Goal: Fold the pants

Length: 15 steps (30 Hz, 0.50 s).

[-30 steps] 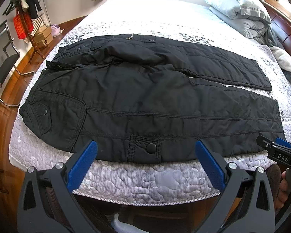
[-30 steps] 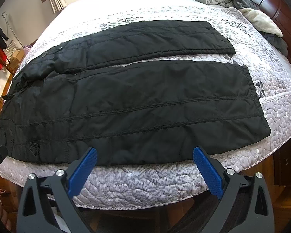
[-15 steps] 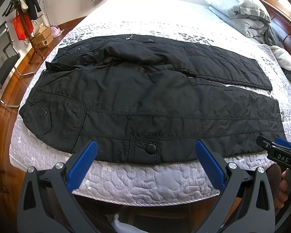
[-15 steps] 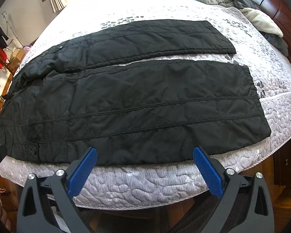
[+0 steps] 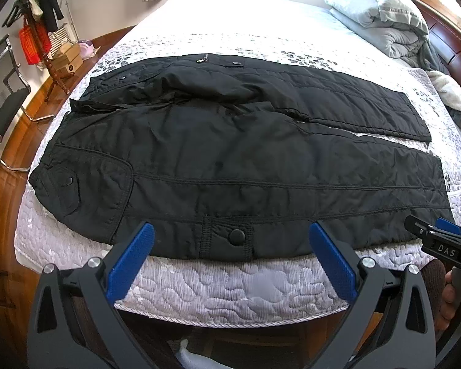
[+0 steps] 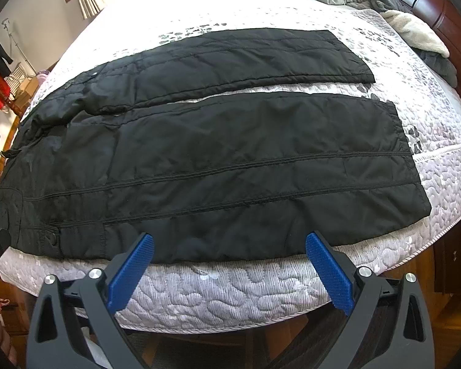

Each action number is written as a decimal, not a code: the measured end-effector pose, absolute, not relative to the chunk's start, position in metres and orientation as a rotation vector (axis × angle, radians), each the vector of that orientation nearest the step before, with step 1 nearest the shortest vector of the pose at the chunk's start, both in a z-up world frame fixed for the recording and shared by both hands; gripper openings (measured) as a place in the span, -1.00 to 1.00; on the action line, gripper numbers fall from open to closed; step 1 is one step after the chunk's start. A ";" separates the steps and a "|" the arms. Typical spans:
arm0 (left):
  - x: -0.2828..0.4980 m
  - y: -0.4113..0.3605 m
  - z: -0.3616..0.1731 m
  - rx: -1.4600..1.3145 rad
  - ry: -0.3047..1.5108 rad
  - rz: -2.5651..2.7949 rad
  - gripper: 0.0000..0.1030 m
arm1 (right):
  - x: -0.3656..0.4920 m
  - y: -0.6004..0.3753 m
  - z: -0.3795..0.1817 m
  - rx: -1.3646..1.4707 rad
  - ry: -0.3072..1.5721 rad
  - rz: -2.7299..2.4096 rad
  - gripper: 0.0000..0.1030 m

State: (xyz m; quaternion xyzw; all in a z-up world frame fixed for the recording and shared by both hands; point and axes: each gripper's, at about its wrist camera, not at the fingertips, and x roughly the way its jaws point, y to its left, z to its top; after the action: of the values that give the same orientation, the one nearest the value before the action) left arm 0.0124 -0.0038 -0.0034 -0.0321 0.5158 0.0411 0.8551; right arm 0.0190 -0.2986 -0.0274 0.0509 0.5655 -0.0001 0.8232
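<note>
Black quilted pants (image 5: 230, 160) lie spread flat across the bed, waist to the left, both legs running right with a thin gap between them. They also show in the right wrist view (image 6: 218, 160). My left gripper (image 5: 230, 233) is open and empty, hovering at the near hem by a snap button (image 5: 237, 236). My right gripper (image 6: 229, 240) is open and empty, hovering over the near edge of the nearer leg. The right gripper's body also shows in the left wrist view (image 5: 442, 246) at the right edge.
The bed has a white quilted cover (image 5: 230, 283). Folded grey bedding (image 5: 381, 15) and a dark wooden headboard (image 5: 445, 40) are at the far right. A chair (image 5: 3, 92), boxes and a clothes rack (image 5: 40, 30) stand on the wooden floor to the left.
</note>
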 end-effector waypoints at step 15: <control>0.016 -0.006 -0.005 -0.061 1.091 0.090 0.95 | 0.022 -0.299 -0.034 0.108 1.215 0.007 0.93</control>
State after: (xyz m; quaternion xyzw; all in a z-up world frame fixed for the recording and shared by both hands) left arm 0.0162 -0.0062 -0.0048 -0.0290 0.5186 0.0428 0.8535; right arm 0.0216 -0.2990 -0.0338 0.0509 0.5707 0.0033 0.8196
